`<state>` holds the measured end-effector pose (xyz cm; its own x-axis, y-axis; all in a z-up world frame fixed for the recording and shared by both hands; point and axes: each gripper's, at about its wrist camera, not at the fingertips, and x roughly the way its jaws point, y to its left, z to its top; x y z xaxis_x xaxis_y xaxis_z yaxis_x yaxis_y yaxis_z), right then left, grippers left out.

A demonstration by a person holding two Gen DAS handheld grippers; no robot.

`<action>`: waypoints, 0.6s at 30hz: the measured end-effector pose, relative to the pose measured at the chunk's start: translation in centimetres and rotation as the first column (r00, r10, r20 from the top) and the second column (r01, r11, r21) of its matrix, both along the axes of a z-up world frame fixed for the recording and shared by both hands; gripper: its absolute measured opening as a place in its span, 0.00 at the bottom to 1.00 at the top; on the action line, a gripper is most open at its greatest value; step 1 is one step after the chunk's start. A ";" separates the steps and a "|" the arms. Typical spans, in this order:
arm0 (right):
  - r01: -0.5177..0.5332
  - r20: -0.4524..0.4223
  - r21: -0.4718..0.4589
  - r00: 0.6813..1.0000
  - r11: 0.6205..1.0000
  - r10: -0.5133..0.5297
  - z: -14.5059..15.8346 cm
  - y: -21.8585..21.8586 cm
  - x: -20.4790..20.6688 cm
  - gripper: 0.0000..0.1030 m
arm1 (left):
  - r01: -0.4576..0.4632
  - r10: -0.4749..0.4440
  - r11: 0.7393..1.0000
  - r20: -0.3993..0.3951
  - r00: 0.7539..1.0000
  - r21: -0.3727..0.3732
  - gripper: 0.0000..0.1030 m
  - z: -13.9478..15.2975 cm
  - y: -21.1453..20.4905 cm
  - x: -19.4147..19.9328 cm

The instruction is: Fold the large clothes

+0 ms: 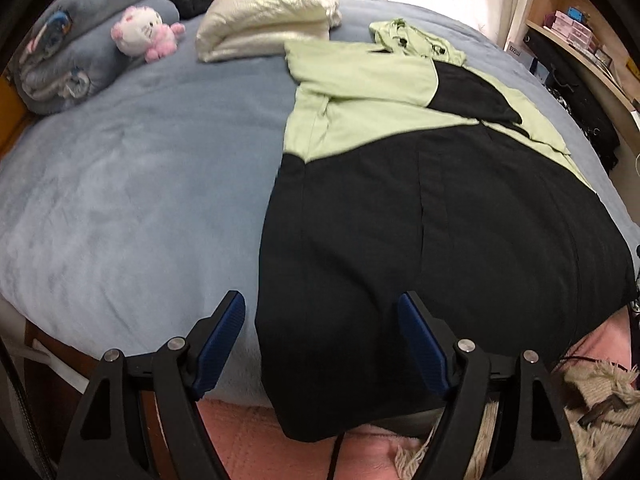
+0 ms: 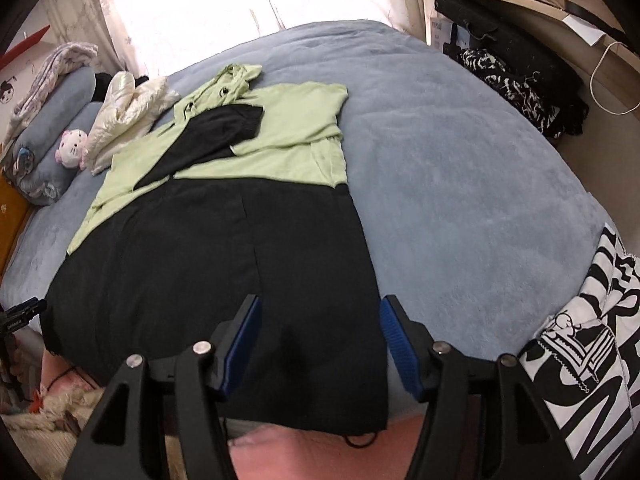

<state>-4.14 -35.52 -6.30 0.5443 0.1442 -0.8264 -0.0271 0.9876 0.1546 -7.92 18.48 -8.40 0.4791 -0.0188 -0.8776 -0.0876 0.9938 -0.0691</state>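
Observation:
A large hooded garment, black (image 1: pixel 400 220) below and light green (image 1: pixel 360 92) above, lies flat on the blue-grey bed cover (image 1: pixel 140 184), hood at the far end. One sleeve with a black end (image 2: pixel 216 136) is folded across the chest. The hem hangs over the near bed edge. My left gripper (image 1: pixel 320 298) is open, its blue pads straddling the hem's left corner from above without touching it. In the right wrist view, my right gripper (image 2: pixel 321 301) is open over the hem's right corner (image 2: pixel 360 380). The garment (image 2: pixel 220 240) is not pinched by either gripper.
A folded cream puffy jacket (image 1: pixel 264 20), a pink-and-white plush toy (image 1: pixel 140 32) and rolled blue bedding (image 1: pixel 72 48) sit at the far end of the bed. Shelves (image 1: pixel 568 28) and dark bags (image 2: pixel 508 84) line the right side. A black-and-white cloth (image 2: pixel 592 360) lies near right.

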 end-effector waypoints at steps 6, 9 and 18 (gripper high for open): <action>0.004 -0.059 0.005 0.998 1.000 -0.003 -1.9 -0.9 0.2 0.59 | -0.006 0.005 1.000 -0.026 1.000 -0.031 0.75 -1.6 0.8 -0.2; 0.009 -0.065 0.022 0.998 1.000 -0.008 -2.5 -1.5 0.2 0.59 | 0.004 -0.005 0.999 -0.025 1.000 -0.046 0.75 -1.9 1.1 -0.2; -0.014 -0.061 0.125 0.998 0.992 0.021 -3.4 -2.5 -0.1 0.50 | 0.006 -0.009 0.992 -0.025 1.000 -0.124 0.78 -2.5 2.3 -0.3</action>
<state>-4.23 -38.00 -9.73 0.4889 0.2567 -0.8337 -0.0306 0.9602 0.2777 -8.18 20.76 -10.92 0.4563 -0.1314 -0.8801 -0.0830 0.9784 -0.1891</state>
